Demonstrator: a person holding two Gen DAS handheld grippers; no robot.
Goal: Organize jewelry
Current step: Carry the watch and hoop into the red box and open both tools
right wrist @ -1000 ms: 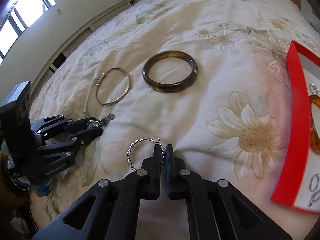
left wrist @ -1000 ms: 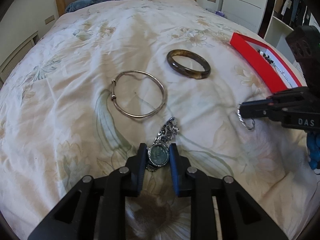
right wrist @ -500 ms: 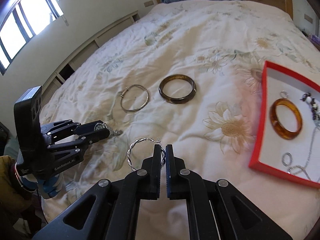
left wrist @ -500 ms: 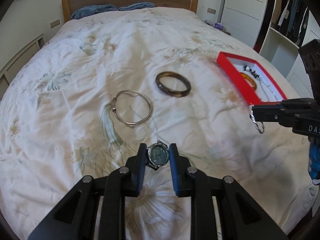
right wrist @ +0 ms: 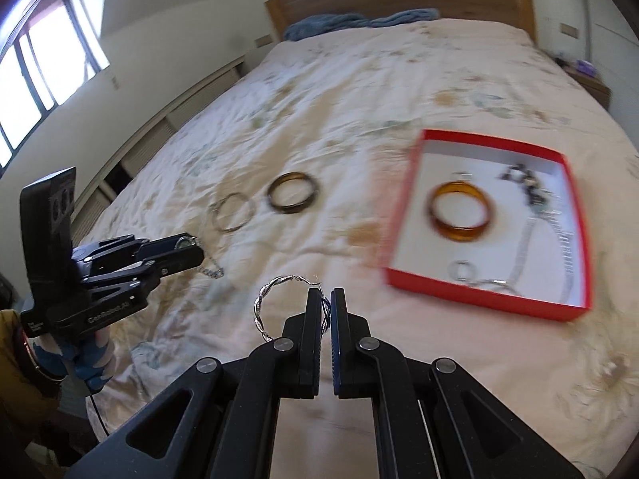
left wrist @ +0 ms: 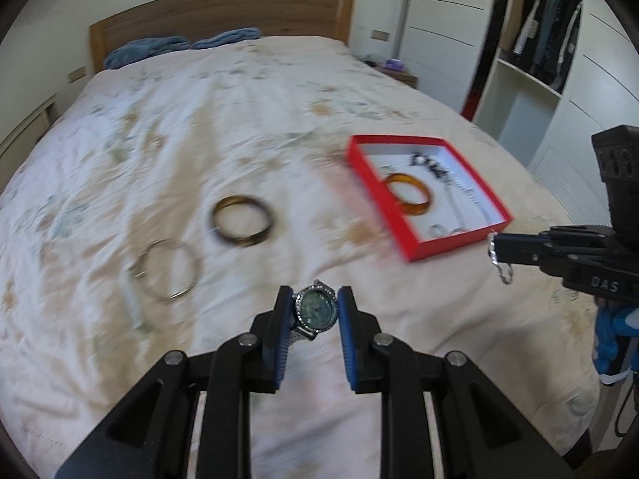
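My left gripper (left wrist: 314,303) is shut on a silver wristwatch (left wrist: 315,313) with a green dial, held above the bed; it also shows in the right wrist view (right wrist: 191,249), with the watch band (right wrist: 211,270) hanging. My right gripper (right wrist: 326,303) is shut on a twisted silver hoop earring (right wrist: 265,305), seen from the left wrist view too (left wrist: 501,263). A red jewelry box (right wrist: 475,299) (left wrist: 403,215) holds an amber bangle (right wrist: 458,212), chains and rings. A dark bangle (left wrist: 242,226) (right wrist: 294,198) and a thin silver bangle (left wrist: 169,275) (right wrist: 233,212) lie on the bedspread.
The floral bedspread (left wrist: 199,119) covers the bed, with blue pillows (left wrist: 179,46) at the wooden headboard. White wardrobes (left wrist: 519,60) stand to the right of the bed. A window (right wrist: 40,80) and low cabinets are on the left.
Both grippers have risen well above the bed with their loads and swung towards the red box, which now shows in full. The two bangles stay where they were.
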